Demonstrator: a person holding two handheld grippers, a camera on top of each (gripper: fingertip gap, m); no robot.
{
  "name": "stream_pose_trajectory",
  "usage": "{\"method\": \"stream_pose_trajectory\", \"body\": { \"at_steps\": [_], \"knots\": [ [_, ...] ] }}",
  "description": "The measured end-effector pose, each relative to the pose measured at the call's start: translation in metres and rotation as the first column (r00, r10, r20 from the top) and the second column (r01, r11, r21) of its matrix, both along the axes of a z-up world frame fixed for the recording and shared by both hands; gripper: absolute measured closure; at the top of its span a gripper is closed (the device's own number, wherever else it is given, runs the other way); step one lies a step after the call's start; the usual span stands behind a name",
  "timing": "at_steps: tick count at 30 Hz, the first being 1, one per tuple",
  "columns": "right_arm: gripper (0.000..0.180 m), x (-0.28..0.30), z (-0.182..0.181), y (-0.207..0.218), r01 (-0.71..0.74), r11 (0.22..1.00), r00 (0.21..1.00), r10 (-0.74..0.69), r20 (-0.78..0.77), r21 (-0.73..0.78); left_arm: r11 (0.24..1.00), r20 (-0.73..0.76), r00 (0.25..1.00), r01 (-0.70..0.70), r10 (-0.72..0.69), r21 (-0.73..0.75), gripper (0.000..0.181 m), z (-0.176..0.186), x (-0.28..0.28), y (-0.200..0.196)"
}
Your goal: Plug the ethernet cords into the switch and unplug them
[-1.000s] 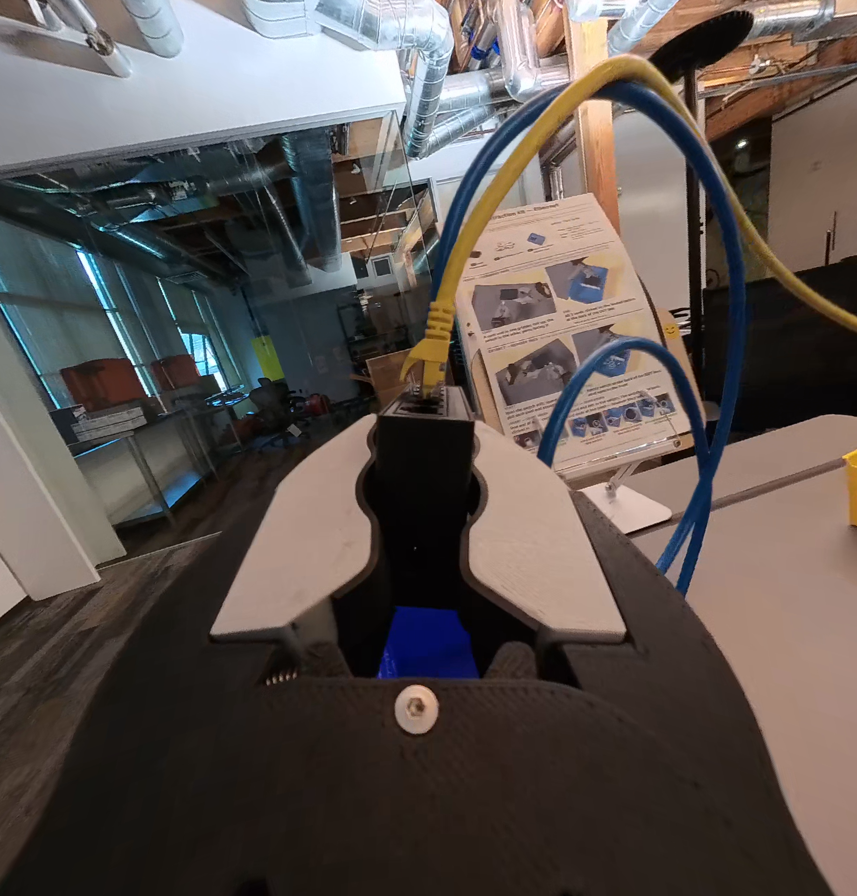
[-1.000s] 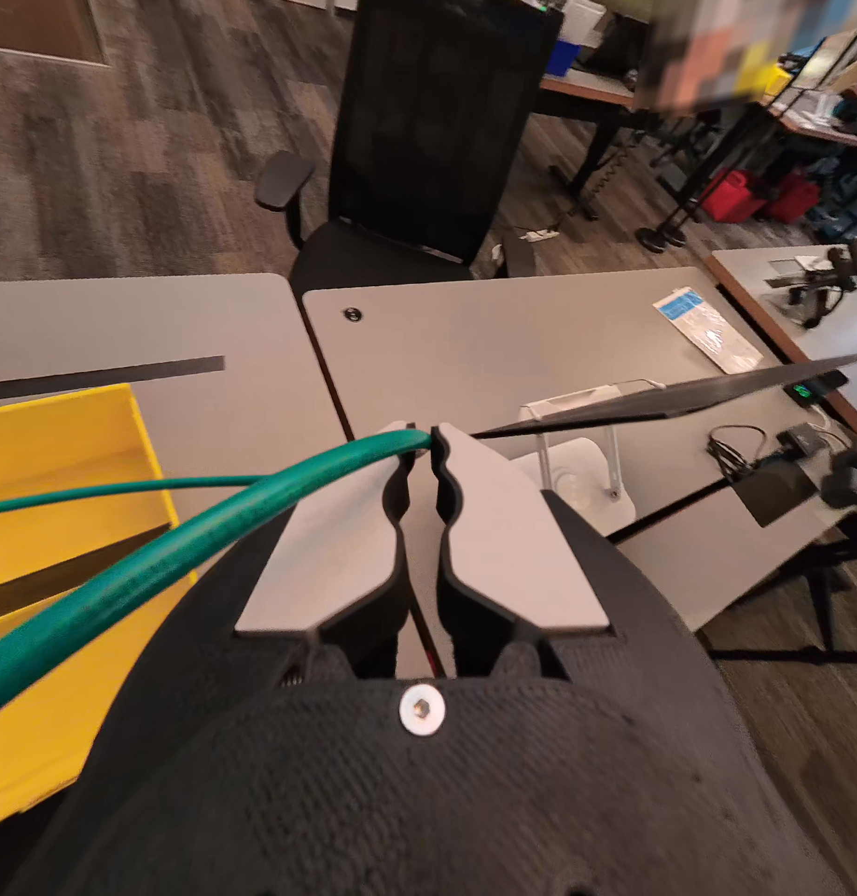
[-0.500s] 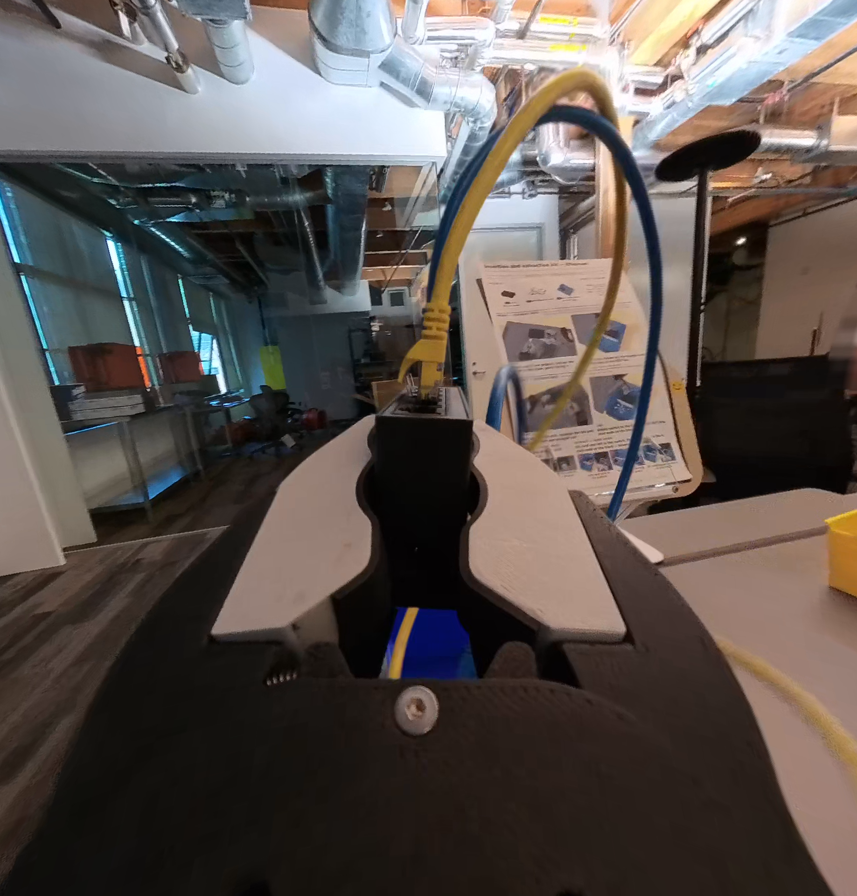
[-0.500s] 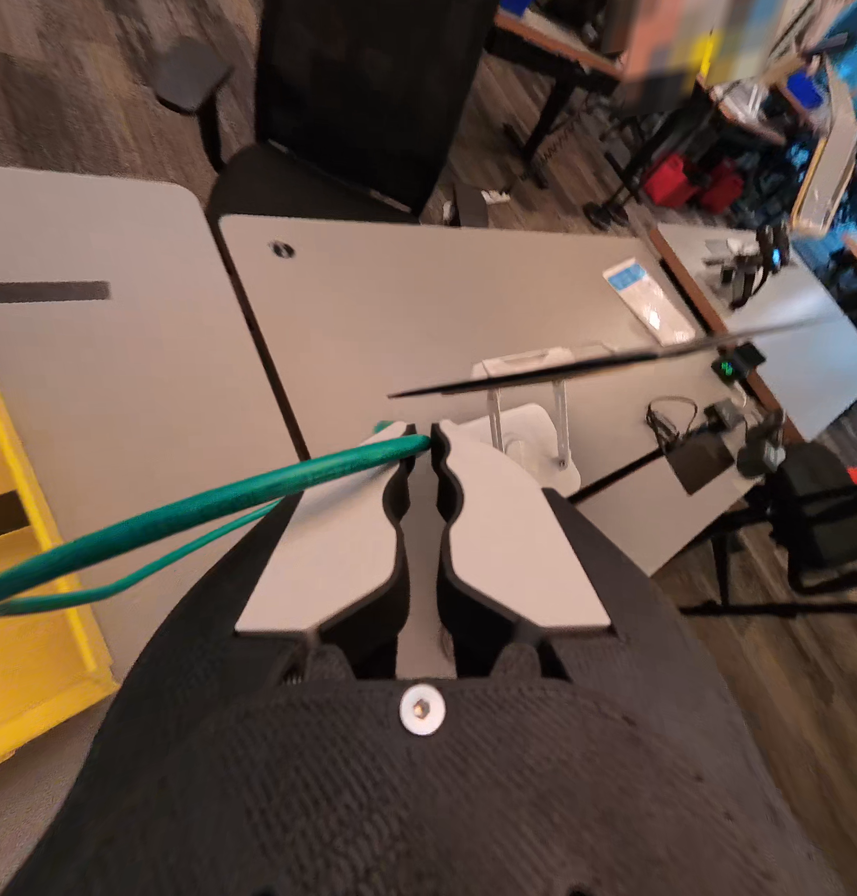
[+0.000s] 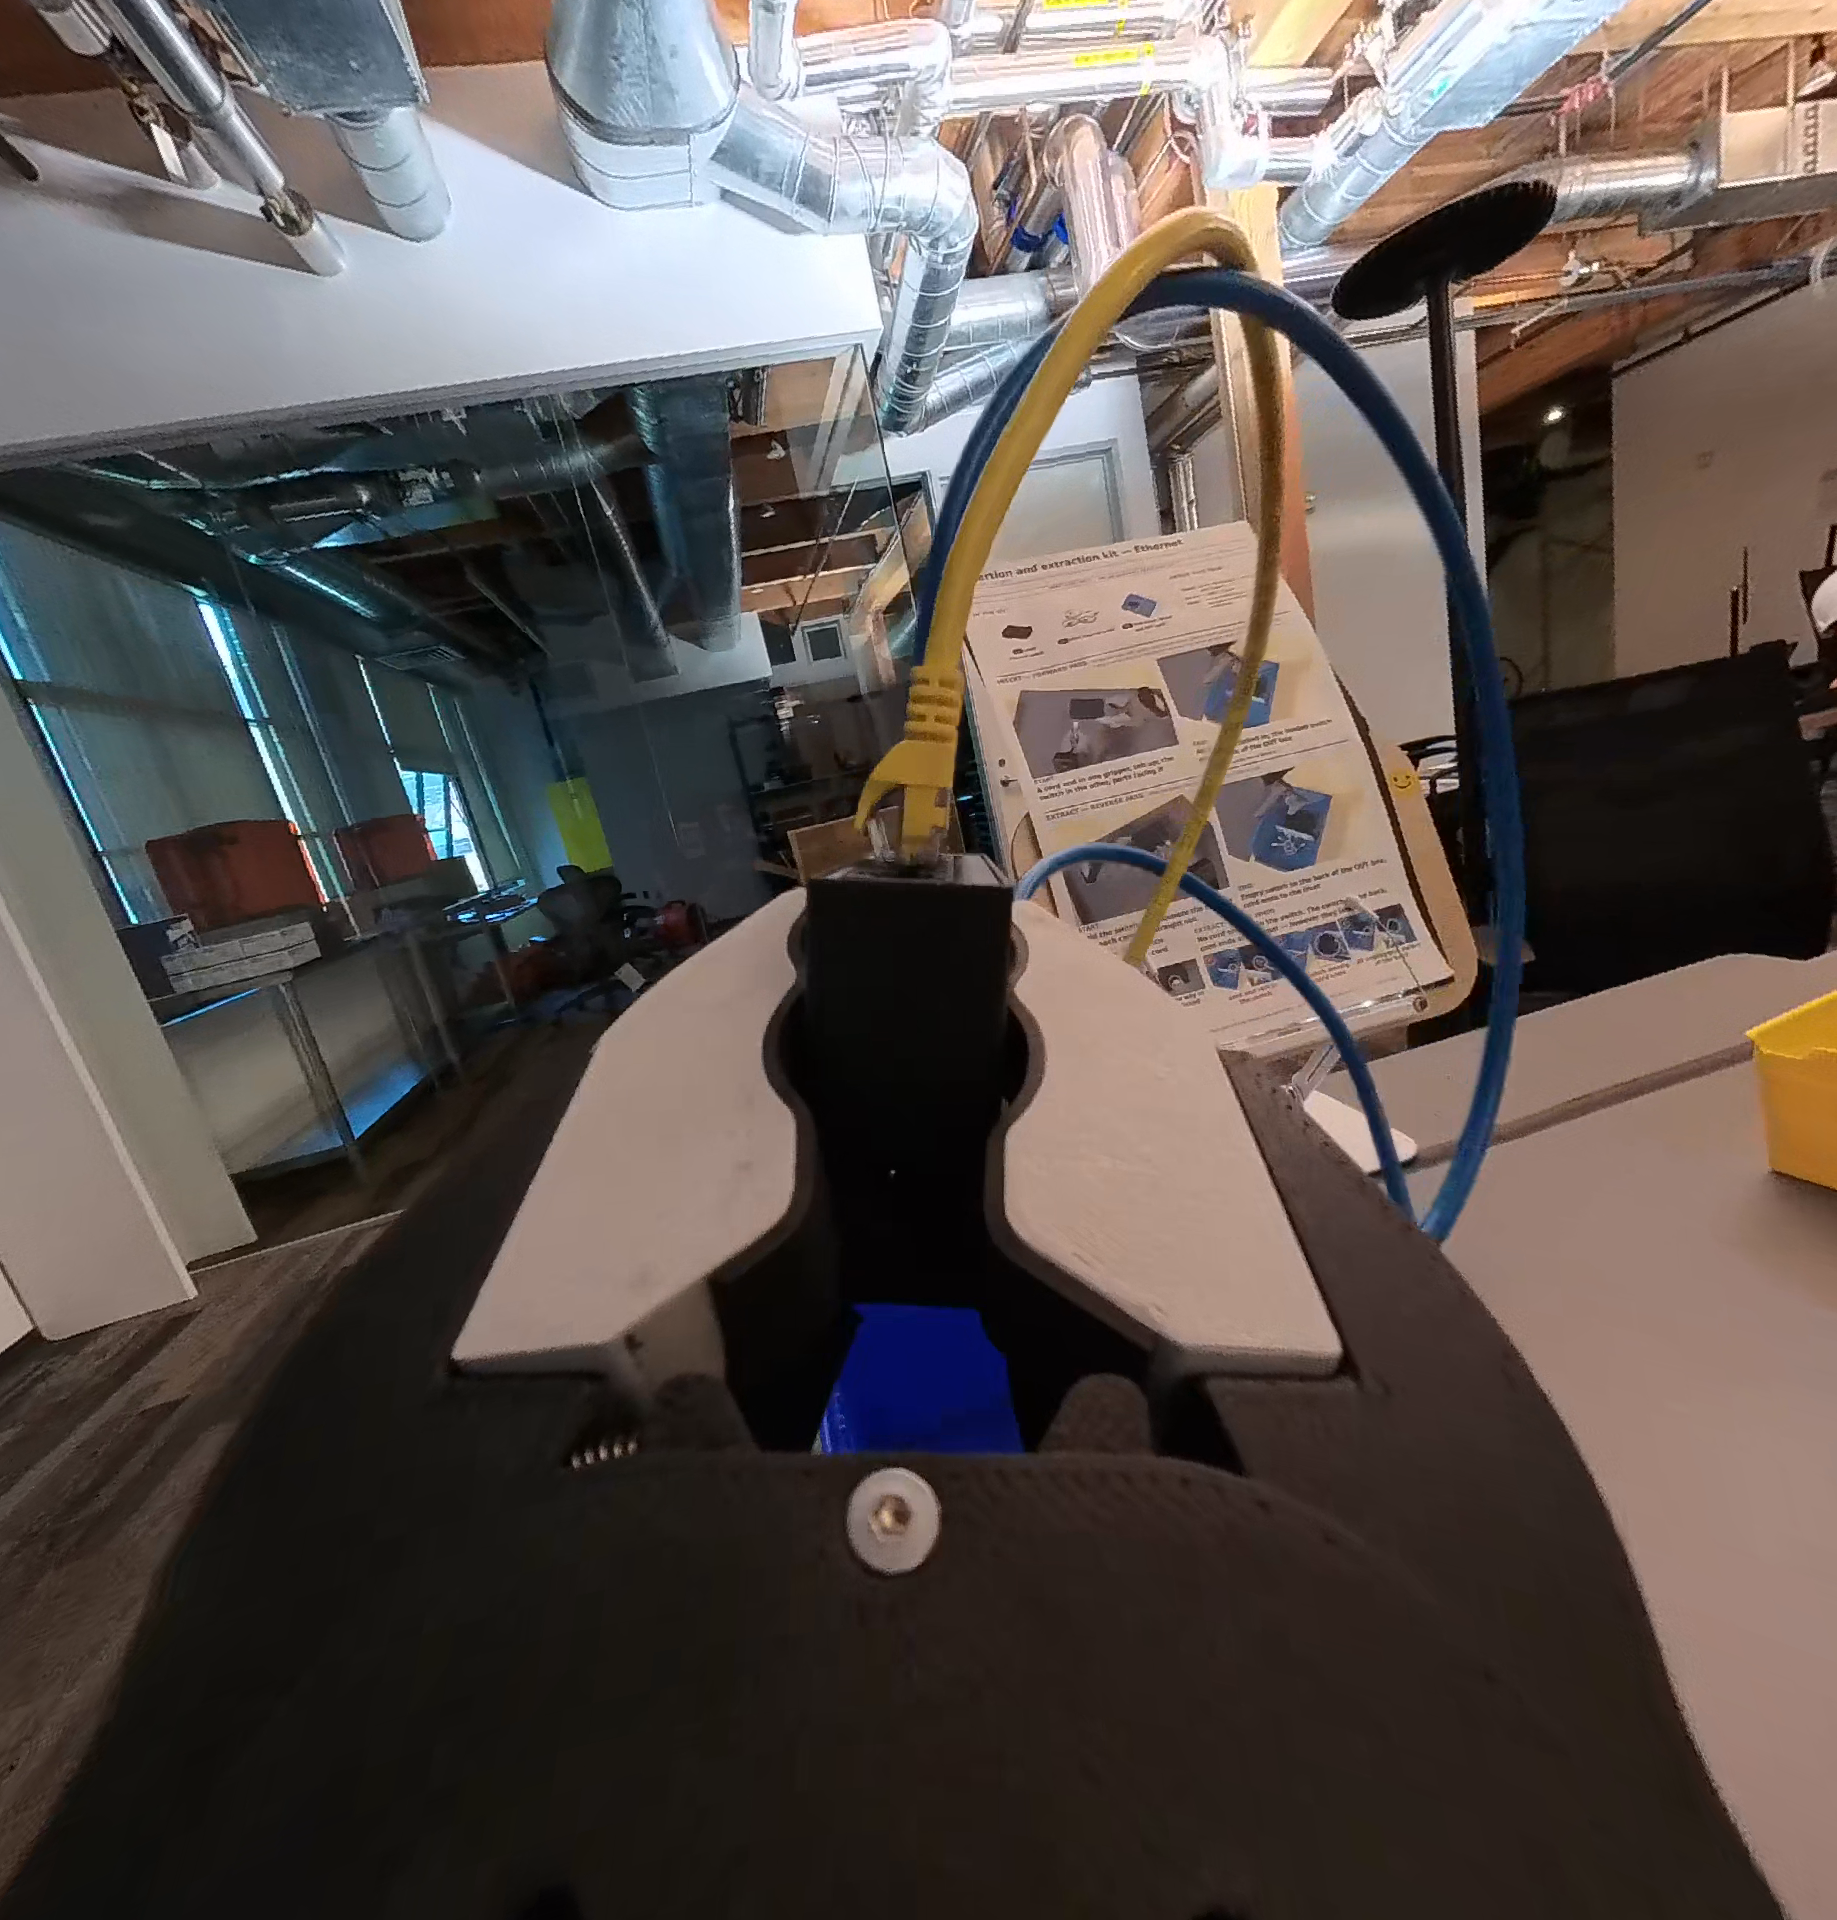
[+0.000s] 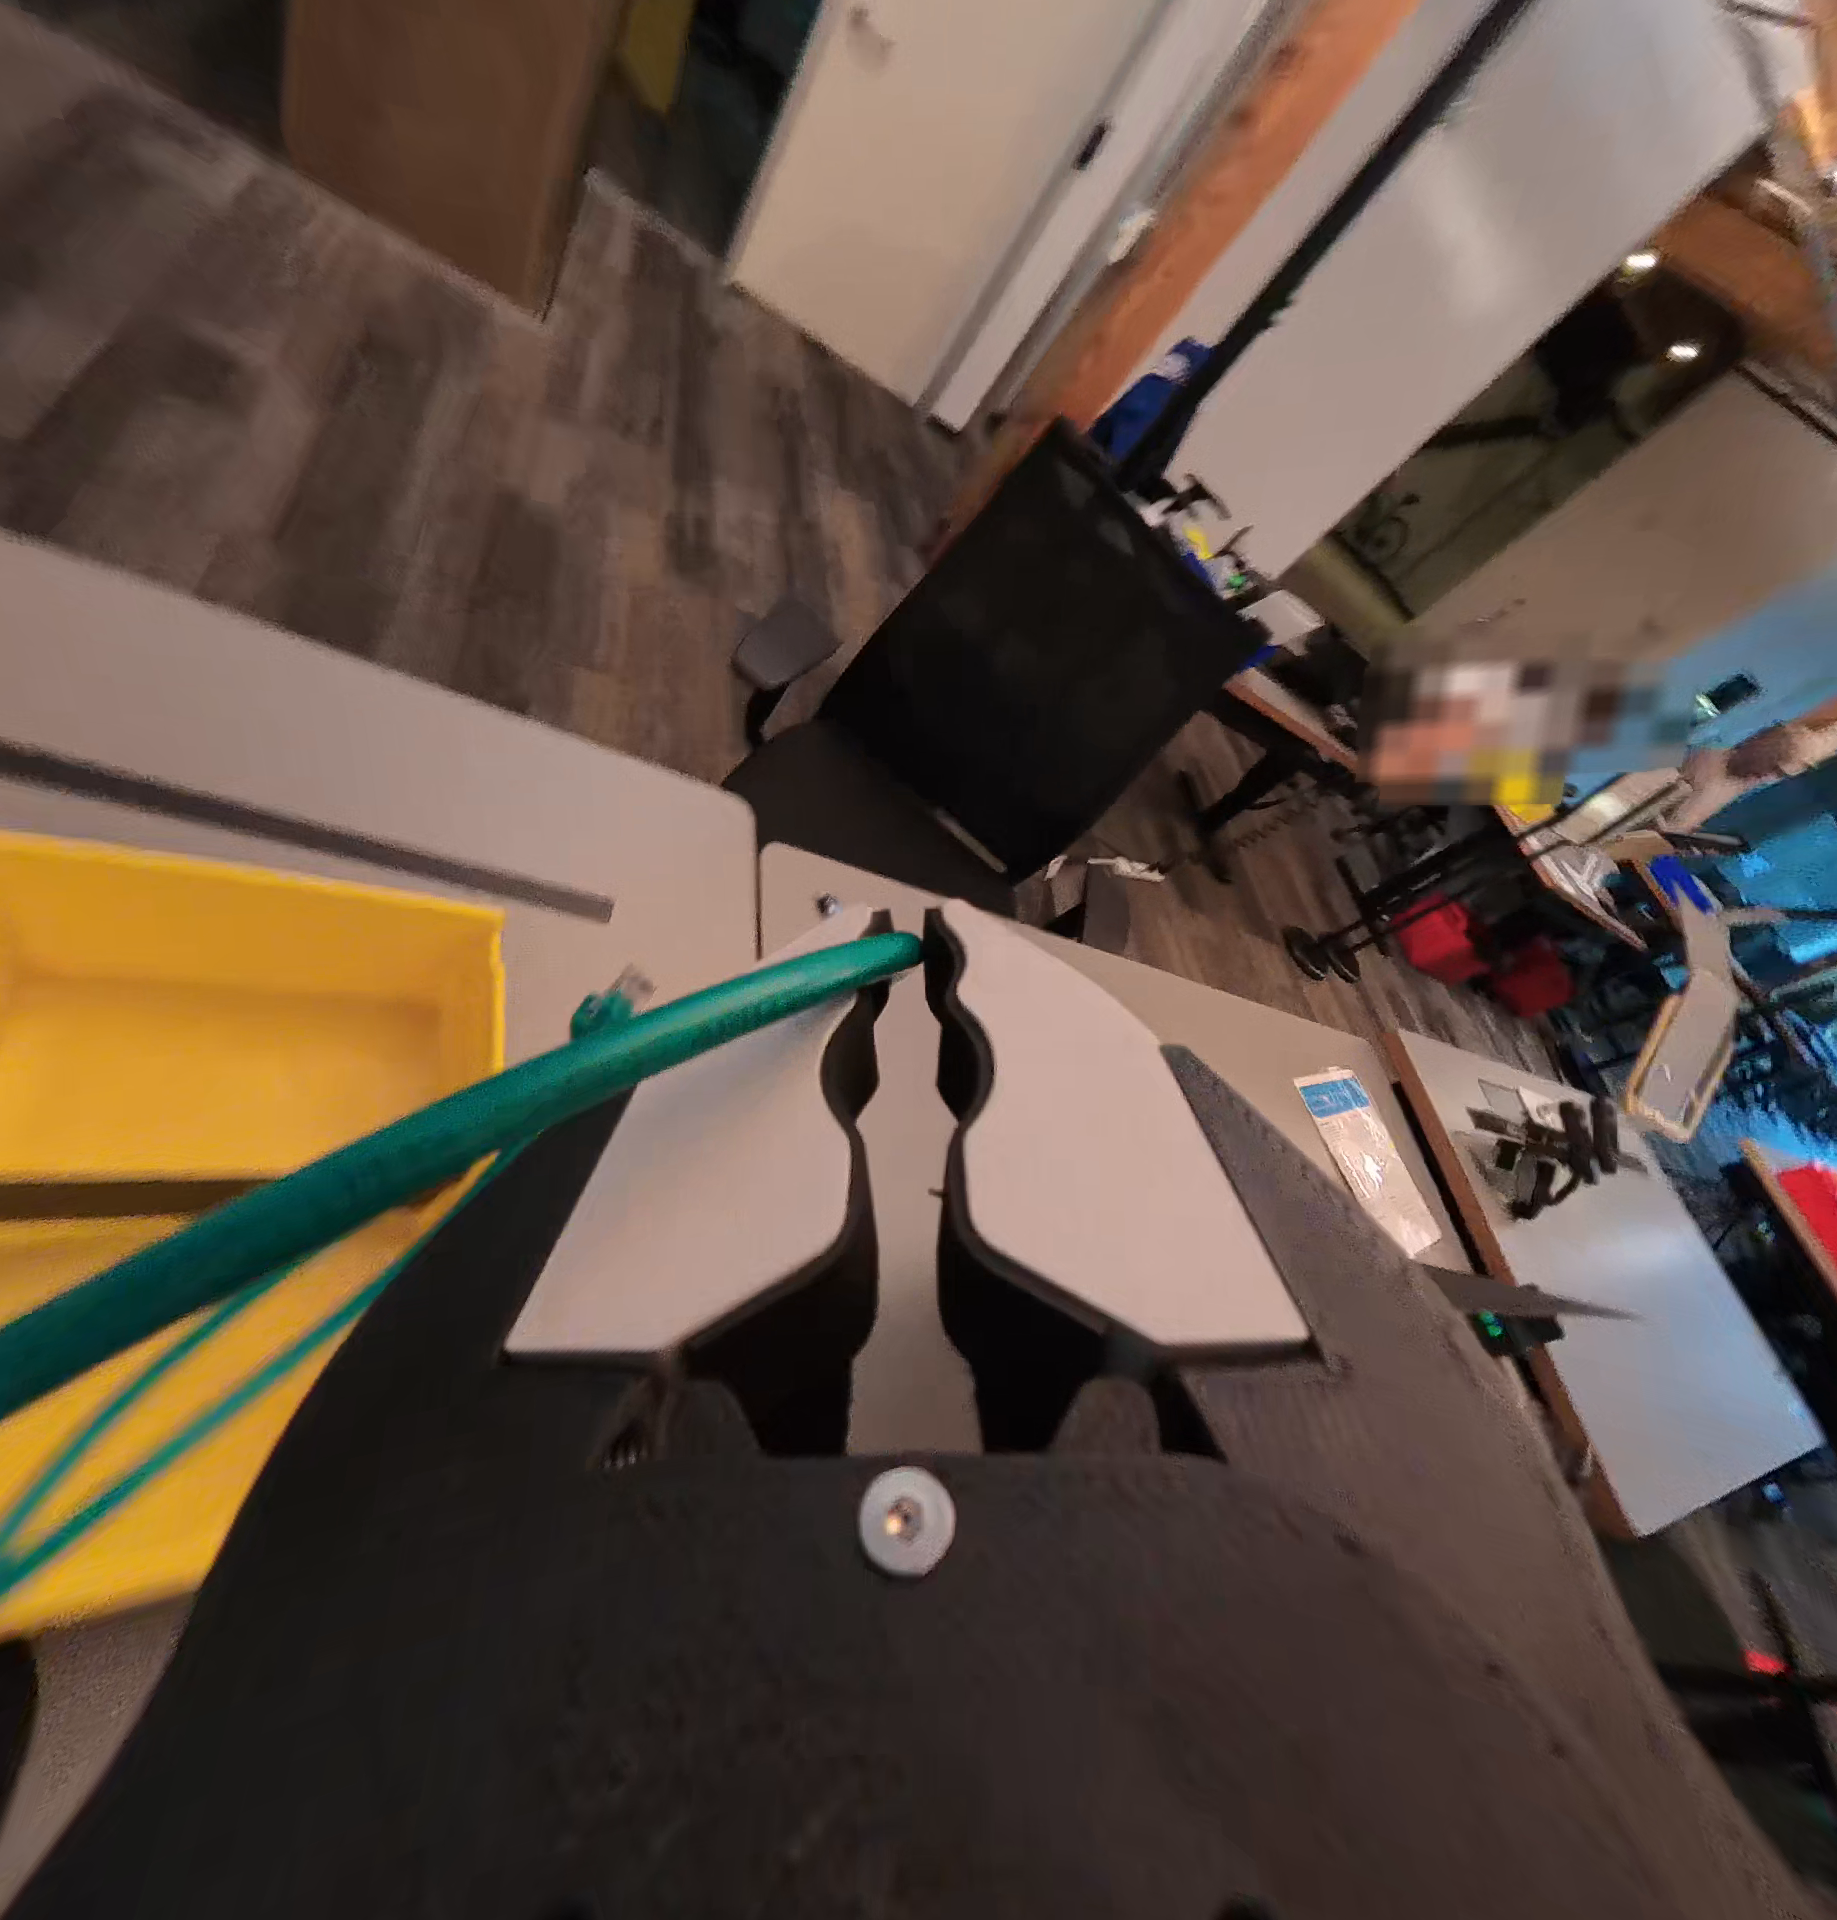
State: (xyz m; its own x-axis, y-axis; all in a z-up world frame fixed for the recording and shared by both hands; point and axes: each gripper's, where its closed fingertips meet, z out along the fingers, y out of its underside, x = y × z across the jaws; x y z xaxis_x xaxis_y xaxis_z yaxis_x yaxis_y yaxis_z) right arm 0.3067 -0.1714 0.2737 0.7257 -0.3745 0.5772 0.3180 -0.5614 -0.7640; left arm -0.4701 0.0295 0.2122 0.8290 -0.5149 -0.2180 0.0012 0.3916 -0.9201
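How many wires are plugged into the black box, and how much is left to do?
Done: the yellow cord looks plugged into the switch, held in the left claw. A blue cord loops behind; where it ends is hidden. In hand: the right claw pinches the green cord, not plugged in yet. Left: plugging in green, then unplugging everything.

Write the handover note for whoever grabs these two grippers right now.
Left gripper: shut on the black switch, held up off the table.
Right gripper: shut on the green cord at its fingertips; the cord trails back over the yellow bin.
Done: yellow cord is plugged into the switch; blue cord loops behind it, its end hidden.
Left: plug in the green cord, then unplug all.
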Motion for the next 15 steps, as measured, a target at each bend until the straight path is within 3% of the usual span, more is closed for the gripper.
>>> {"method": "stream_pose_trajectory", "body": {
  "at_steps": [6,11,15],
  "knots": [
    [0.173,-0.024,-0.086,0.031,-0.08,0.937,0.994,0.052,-0.091,-0.34,1.0,-0.028,1.0,-0.012,0.012,-0.022,0.153,-0.005,0.002,0.003],
    [0.173,-0.022,-0.161,0.031,-0.061,0.821,0.983,-0.05,-0.178,-0.567,1.0,-0.027,1.0,-0.002,0.001,-0.029,0.153,-0.006,0.001,0.003],
    [0.173,-0.016,-0.199,0.025,-0.029,0.748,0.972,-0.132,-0.192,-0.663,1.0,-0.022,1.0,0.015,-0.016,-0.025,0.153,-0.005,0.002,0.001]
  ]
}}
